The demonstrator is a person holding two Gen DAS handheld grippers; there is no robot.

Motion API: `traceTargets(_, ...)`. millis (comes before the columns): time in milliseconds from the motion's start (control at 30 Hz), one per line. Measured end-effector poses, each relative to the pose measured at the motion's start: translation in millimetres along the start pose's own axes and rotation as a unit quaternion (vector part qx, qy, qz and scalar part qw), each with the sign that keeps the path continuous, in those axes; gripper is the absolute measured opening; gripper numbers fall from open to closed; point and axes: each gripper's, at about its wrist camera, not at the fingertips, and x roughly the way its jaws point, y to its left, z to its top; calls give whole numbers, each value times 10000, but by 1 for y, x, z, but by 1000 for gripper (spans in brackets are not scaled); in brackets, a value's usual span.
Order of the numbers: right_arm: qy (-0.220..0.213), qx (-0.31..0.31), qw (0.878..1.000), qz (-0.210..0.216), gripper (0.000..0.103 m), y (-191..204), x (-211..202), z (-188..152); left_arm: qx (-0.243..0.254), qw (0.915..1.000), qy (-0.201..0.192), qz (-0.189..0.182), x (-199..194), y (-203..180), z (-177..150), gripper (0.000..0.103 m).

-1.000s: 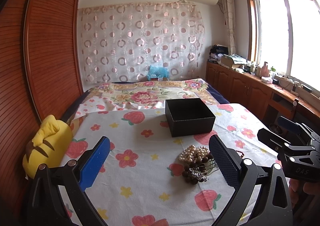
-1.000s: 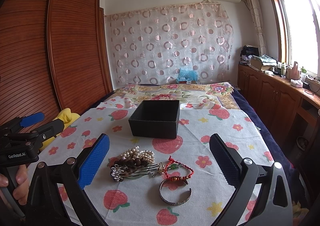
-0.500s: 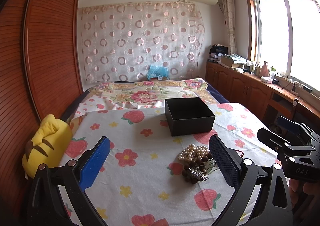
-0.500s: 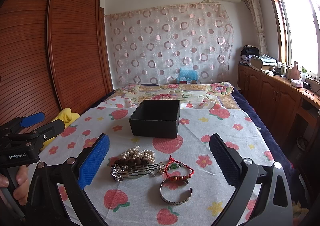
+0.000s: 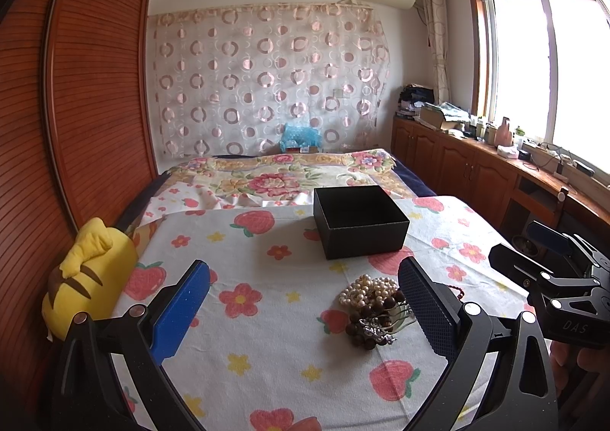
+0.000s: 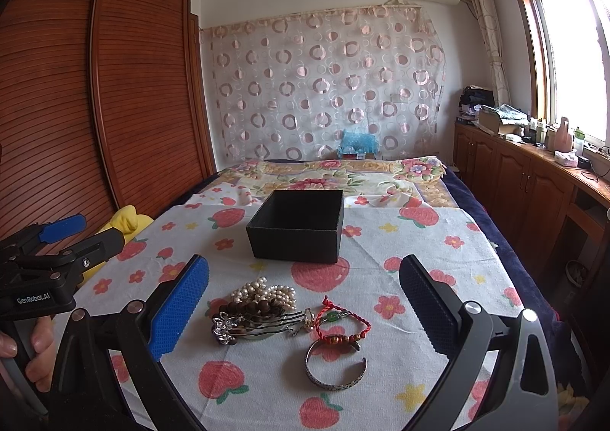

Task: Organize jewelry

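Note:
A black open box (image 6: 299, 225) (image 5: 360, 221) stands on the strawberry-print cloth (image 6: 400, 251). In front of it lies a heap of jewelry: white pearls (image 6: 267, 290) (image 5: 368, 288), dark wooden beads (image 6: 249, 307) (image 5: 366, 316), a silver hair comb (image 6: 251, 328), a red cord bracelet (image 6: 343, 324) and a silver cuff bangle (image 6: 335, 370). My right gripper (image 6: 303, 301) hovers open above the heap, empty. My left gripper (image 5: 303, 301) is open and empty too, to the left of the heap. Each gripper shows at the edge of the other's view.
A yellow plush toy (image 5: 82, 278) lies at the cloth's left edge beside the wooden wardrobe (image 5: 57, 126). A floral bedspread (image 5: 274, 179) stretches behind the box. Wooden cabinets (image 6: 526, 179) with clutter run under the window on the right. A hand (image 6: 36, 347) holds the left gripper's handle.

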Motion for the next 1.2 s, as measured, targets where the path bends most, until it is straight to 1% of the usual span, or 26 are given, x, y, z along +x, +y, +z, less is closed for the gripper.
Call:
traceTargets(433, 15, 0, 10000, -3, 101, -1, 1, -1, 9, 10000, 22, -4, 0, -1, 0, 95)
traceTargets(533, 101, -9, 9999, 29, 101, -4, 3, -3, 27, 9999, 125, -21, 3, -4, -2, 95)
traceTargets(733, 303, -35, 9995, -74, 101, -11, 5, -15, 95, 9988, 461, -132, 15, -11, -12, 95)
traceTargets(833, 401, -42, 9991, -111, 101, -23, 16, -28, 118, 9978, 619, -220, 30, -10, -21, 95)
traceTargets(967, 550, -83, 9984, -101, 100, -33, 23, -36, 186, 9961, 798, -316, 40, -14, -29, 95)
traceTargets(1133, 810, -119, 9966, -55, 89, -44, 33, -43, 202, 9932, 1056, -443, 53, -16, -38, 95)
traceTargets(1200, 929, -125, 9956, -33, 82, -49, 40, -46, 201, 9917, 1170, -496, 60, -16, -42, 95)
